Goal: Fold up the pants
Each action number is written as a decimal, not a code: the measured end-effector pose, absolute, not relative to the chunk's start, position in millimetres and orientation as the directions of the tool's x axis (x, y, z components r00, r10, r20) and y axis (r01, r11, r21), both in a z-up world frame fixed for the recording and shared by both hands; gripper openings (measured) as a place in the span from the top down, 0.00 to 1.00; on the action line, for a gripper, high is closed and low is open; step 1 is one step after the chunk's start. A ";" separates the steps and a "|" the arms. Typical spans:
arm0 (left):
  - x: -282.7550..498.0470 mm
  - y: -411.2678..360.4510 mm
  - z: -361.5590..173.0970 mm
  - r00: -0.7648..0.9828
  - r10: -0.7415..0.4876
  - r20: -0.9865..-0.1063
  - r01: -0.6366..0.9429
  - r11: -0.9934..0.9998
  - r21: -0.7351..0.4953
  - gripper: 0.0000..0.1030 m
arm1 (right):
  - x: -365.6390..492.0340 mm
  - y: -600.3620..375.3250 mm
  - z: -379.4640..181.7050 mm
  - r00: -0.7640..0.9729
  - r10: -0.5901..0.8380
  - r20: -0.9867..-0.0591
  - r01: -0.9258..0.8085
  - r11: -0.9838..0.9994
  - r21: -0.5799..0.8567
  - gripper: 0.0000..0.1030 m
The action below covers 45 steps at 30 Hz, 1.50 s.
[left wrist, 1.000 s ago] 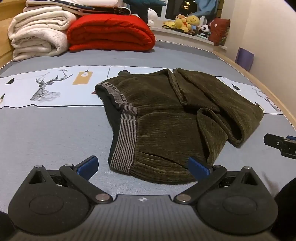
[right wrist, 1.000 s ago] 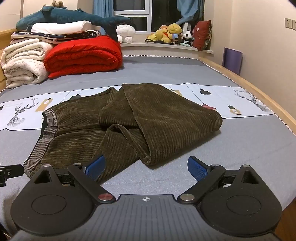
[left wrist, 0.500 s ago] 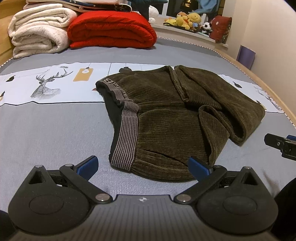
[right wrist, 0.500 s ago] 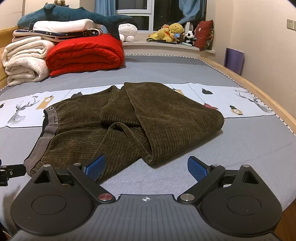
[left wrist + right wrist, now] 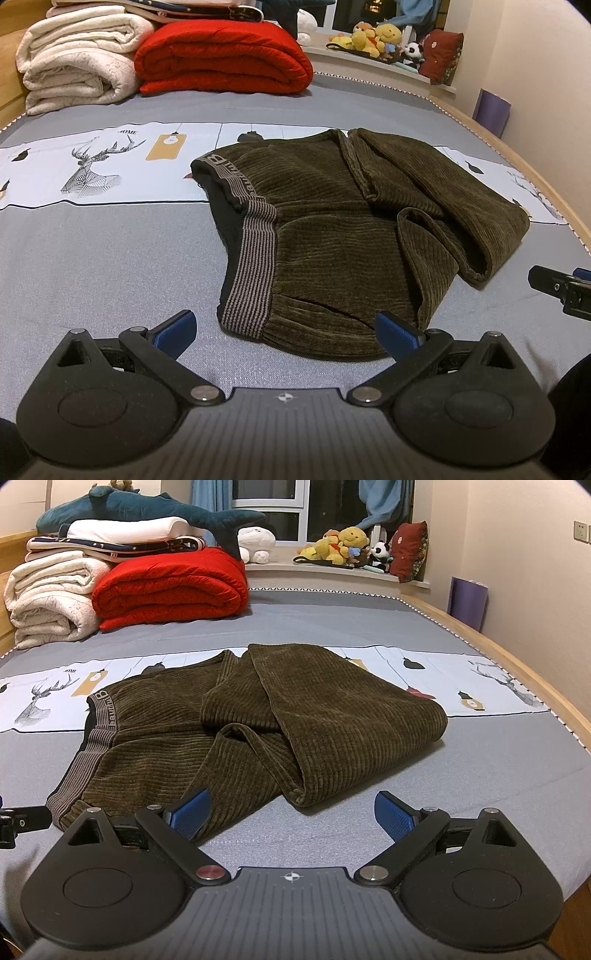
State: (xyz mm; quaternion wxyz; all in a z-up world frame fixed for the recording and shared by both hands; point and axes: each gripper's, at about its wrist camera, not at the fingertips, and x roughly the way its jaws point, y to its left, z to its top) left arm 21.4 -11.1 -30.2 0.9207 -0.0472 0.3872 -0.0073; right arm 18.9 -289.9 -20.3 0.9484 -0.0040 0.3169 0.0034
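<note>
At the far left of your bed (image 5: 92,258), a rolled white blanket (image 5: 77,62) lies beside a folded red quilt (image 5: 225,55), with more folded bedding and a blue plush shark (image 5: 147,509) stacked on top. No box, basket or other container shows in either view. Your left tongs (image 5: 284,330) are spread wide and hold nothing, hovering just short of the striped waistband (image 5: 255,258). The olive corduroy pants (image 5: 351,236) lie mid-bed in a loose, partly folded heap, waistband to the left, legs doubled back over themselves to the right. Your right tongs (image 5: 291,812) are likewise spread and empty, the left blue pad over the near fabric edge, the right over bare sheet. Plush toys (image 5: 343,546) line the windowsill at the far right.
</note>
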 end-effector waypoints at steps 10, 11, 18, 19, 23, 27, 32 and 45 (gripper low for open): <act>20.4 -12.4 -32.4 0.698 -0.049 -0.714 -0.022 0.996 -0.090 0.00 | 18.8 -289.7 -20.3 0.799 0.003 -0.601 -0.008 1.000 -0.006 0.07; 20.0 -12.7 -32.8 0.698 -0.049 -0.714 -0.022 0.996 -0.090 0.00 | 18.8 -289.7 -20.4 0.799 0.003 -0.601 -0.008 1.000 -0.006 0.07; 21.0 -14.4 -33.2 0.694 -0.051 -0.718 -0.018 0.996 -0.088 0.00 | 18.9 -289.6 -20.5 0.799 0.003 -0.601 -0.009 1.000 -0.006 0.07; 21.3 -14.3 -33.0 0.695 -0.050 -0.718 -0.019 0.996 -0.088 0.00 | 18.8 -289.6 -20.6 0.799 0.003 -0.601 -0.008 1.000 -0.007 0.07; 20.9 -15.0 -33.1 0.693 -0.050 -0.719 -0.020 0.996 -0.088 0.00 | 18.4 -289.3 -21.1 0.800 0.003 -0.600 -0.011 1.000 -0.010 0.07; 20.9 -15.6 -32.5 0.692 -0.051 -0.720 -0.017 0.996 -0.087 0.00 | 18.4 -289.3 -21.0 0.800 0.003 -0.600 -0.010 1.000 -0.010 0.07; 20.8 -15.8 -32.5 0.692 -0.050 -0.720 -0.018 0.996 -0.087 0.00 | 18.5 -289.4 -20.9 0.800 0.002 -0.600 -0.011 1.000 -0.011 0.07; 21.0 -15.8 -33.4 0.689 -0.049 -0.723 -0.018 0.996 -0.085 0.00 | 16.9 -287.6 -23.2 0.799 -0.002 -0.601 -0.014 1.000 -0.022 0.07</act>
